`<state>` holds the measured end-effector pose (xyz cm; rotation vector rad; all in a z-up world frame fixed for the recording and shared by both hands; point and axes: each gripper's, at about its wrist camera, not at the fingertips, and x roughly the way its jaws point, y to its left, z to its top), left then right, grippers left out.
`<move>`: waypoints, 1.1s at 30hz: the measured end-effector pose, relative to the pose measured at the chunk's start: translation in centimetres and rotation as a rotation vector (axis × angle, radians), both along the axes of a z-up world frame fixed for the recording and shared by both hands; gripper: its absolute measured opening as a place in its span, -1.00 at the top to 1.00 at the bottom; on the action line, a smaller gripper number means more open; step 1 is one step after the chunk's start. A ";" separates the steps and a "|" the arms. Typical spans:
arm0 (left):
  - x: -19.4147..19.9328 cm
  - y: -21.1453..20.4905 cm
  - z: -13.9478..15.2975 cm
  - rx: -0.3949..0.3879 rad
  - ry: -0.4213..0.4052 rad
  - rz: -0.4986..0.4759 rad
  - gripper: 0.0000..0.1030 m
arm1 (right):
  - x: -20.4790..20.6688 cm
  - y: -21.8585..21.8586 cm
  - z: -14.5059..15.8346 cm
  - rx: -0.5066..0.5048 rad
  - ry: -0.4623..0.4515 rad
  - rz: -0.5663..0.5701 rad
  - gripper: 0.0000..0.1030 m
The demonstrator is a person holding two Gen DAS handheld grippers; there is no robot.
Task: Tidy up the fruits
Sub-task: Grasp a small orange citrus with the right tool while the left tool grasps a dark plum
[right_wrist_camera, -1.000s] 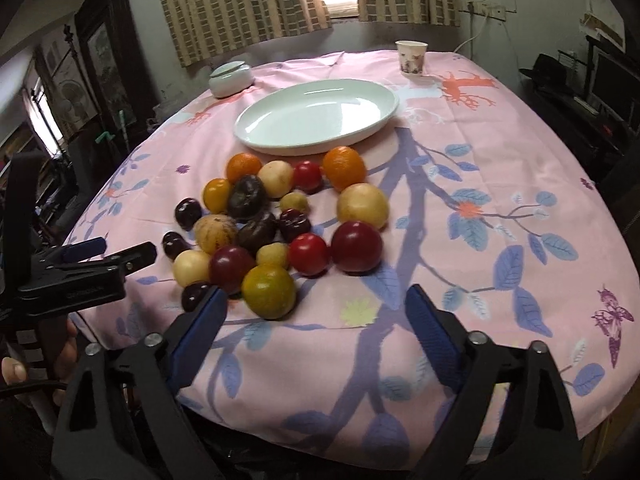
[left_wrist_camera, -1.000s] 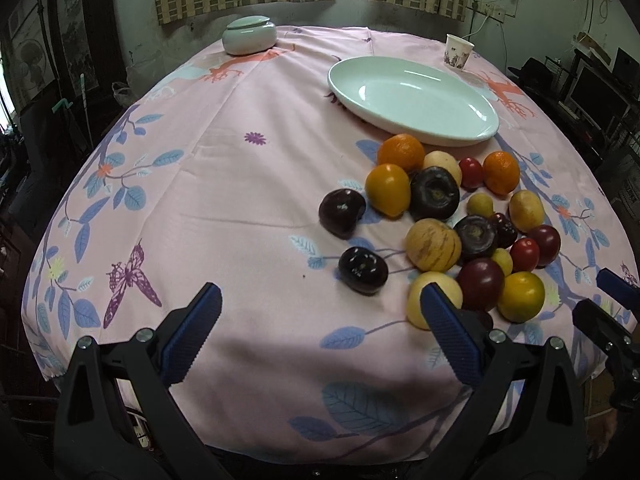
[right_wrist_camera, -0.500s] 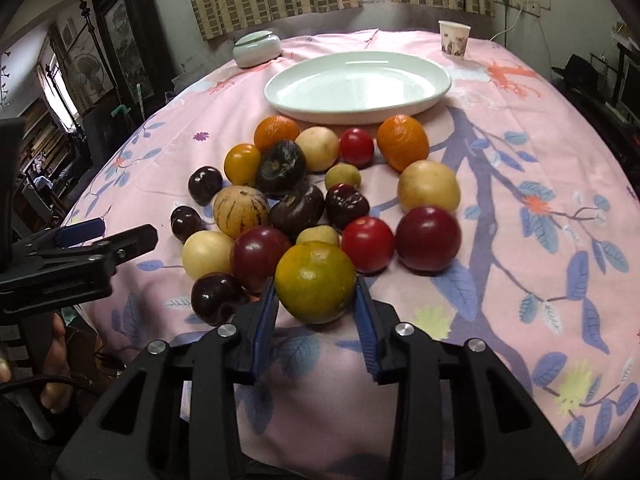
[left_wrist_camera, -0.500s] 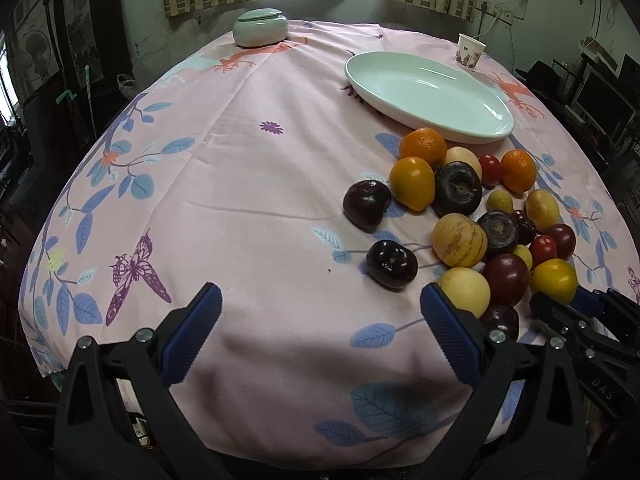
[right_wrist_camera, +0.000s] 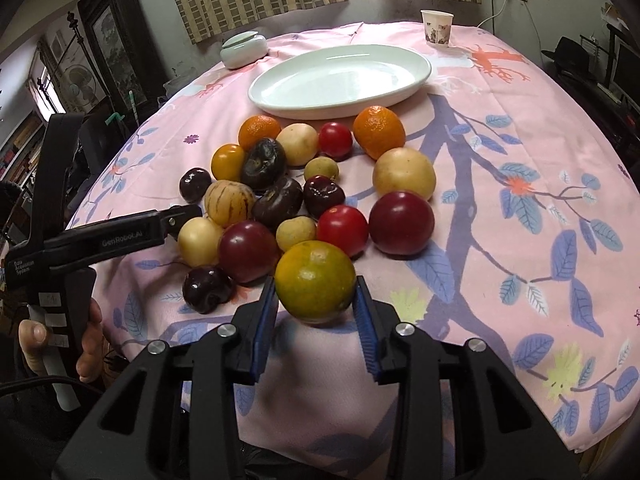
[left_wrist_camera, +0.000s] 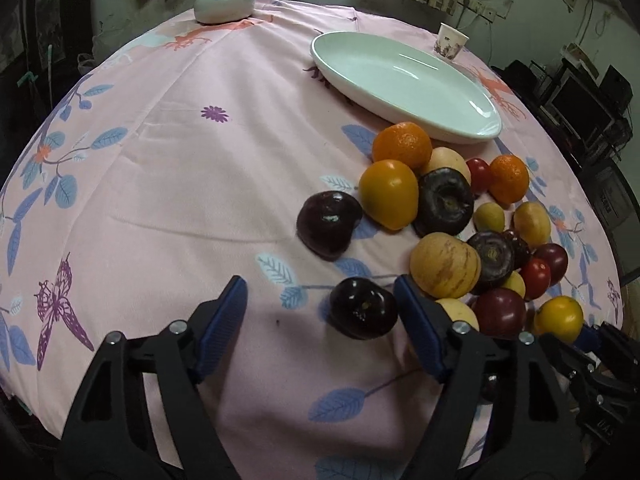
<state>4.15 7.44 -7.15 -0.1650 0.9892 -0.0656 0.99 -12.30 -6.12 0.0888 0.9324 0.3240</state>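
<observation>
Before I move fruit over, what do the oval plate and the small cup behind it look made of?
The pale green oval plate looks like glazed ceramic: smooth, with glossy window reflections. The small white patterned cup is probably paper, matte with a thin rolled rim, though too small to tell for sure.

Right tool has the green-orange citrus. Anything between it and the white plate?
Yes. The fruit pile lies on the cloth directly between the citrus in the right tool and the plate. The plate itself holds nothing.
</observation>
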 end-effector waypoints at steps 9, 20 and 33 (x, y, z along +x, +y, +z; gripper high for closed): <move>-0.6 1.3 -0.1 0.037 0.033 -0.101 -0.65 | 0.0 -0.4 0.1 0.011 0.011 -0.004 0.25; 0.0 -1.1 0.4 0.005 -0.009 -0.117 0.36 | -0.4 -0.4 0.4 0.016 0.006 -0.002 0.25; -2.0 -1.3 3.3 -0.005 -0.071 -0.125 0.37 | 0.3 -0.7 1.0 0.031 -0.007 0.006 0.25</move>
